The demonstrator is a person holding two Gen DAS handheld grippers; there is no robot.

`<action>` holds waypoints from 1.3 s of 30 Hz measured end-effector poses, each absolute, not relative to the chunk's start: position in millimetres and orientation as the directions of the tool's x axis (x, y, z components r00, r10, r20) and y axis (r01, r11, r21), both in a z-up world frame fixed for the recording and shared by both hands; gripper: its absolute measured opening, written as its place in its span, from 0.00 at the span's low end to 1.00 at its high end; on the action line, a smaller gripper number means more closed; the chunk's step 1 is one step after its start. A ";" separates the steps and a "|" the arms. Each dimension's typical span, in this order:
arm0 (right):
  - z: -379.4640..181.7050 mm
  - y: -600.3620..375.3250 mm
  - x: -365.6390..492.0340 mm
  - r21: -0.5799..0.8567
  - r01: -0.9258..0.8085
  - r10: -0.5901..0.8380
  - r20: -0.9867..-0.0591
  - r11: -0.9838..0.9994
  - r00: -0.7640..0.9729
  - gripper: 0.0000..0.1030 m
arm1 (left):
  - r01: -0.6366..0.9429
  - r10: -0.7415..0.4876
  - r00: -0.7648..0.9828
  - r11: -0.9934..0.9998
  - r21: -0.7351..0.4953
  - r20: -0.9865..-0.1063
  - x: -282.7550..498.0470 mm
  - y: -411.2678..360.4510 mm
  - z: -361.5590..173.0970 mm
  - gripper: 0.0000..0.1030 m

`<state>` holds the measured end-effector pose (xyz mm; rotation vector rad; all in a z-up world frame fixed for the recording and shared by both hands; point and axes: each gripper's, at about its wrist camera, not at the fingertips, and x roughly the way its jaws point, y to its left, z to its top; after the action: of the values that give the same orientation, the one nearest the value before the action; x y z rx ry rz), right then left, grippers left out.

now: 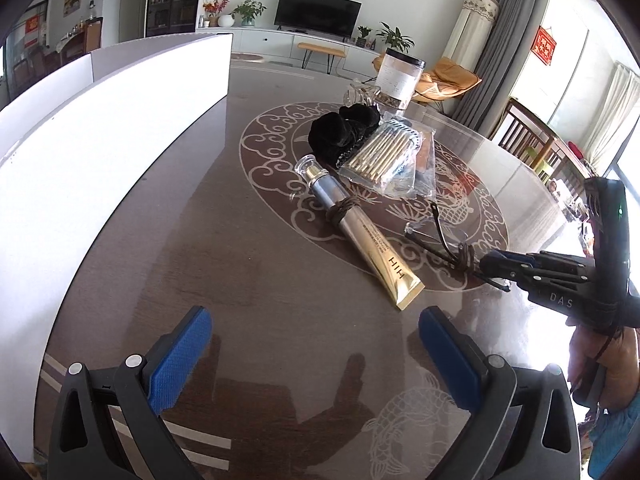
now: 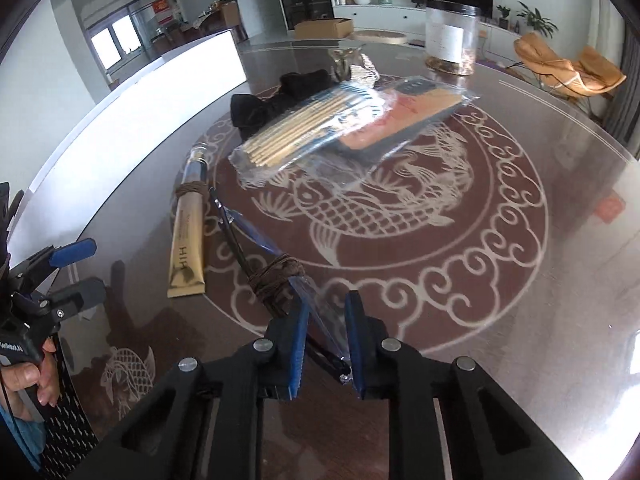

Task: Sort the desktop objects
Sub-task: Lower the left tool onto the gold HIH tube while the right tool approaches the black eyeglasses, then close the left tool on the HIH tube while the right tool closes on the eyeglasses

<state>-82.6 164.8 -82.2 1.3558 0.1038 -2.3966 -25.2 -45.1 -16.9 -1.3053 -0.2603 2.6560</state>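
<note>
Left-wrist view: shows the left fingers spread wide with nothing between them, over a bare near part of the surface. Shows a round, dark, glossy top with a pale fish-and-cloud motif. Places a tall white panel along the left edge.

Centre of the surface, near to far: a gold tube with a clear cap, lying flat, with a brown cord wound around its middle. Then a clear packet of thin gold sticks, partly overlapping an orange-and-dark flat pack. Then a black fabric bundle just beside the packet on its left. Farthest, a clear jar with a black lid, standing upright.

Right side: shows the right fingers closed narrowly on folded spectacles, just right of the gold tube's near end. Shows a brown cord wound around the spectacles close to the fingertips. Shows part of the right hand behind the tool.

Right-wrist view: confirms the right fingers pinching the spectacles by the near lens, the frame pointing far-left toward the gold tube. Cannot tell whether the far end of the spectacles touches the surface. Shows the left fingers at the far left, parted and empty, with the left hand on the handle. Shows the packet, the black bundle and the jar well beyond.
</note>
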 end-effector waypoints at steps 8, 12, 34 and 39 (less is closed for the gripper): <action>-59.7 212.8 -40.2 0.150 0.312 -0.309 -0.769 -0.938 -0.560 0.34 | -0.003 0.158 -0.559 -0.982 -0.188 -0.814 -90.5 -18.6 -25.3 1.00; -56.2 218.4 -26.5 0.163 0.306 -0.319 -0.751 -0.938 -0.578 0.35 | 0.052 0.037 -0.538 -0.996 -0.077 -0.842 -117.0 -3.2 -36.7 1.00; -80.9 159.9 -64.4 0.060 0.597 -0.393 -0.804 -0.800 -0.446 0.70 | -0.326 0.182 -0.547 -0.945 0.007 -0.817 -47.1 -12.0 -28.9 0.29; -88.4 139.3 -72.7 0.018 0.597 -0.367 -0.804 -0.802 -0.468 0.82 | -0.258 0.186 -0.587 -0.965 -0.035 -0.788 -35.3 -26.5 -30.0 0.30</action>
<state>-72.7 139.3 -88.4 1.1498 0.3580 -2.2639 -35.3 -26.5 -30.0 -1.2734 0.1207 2.5933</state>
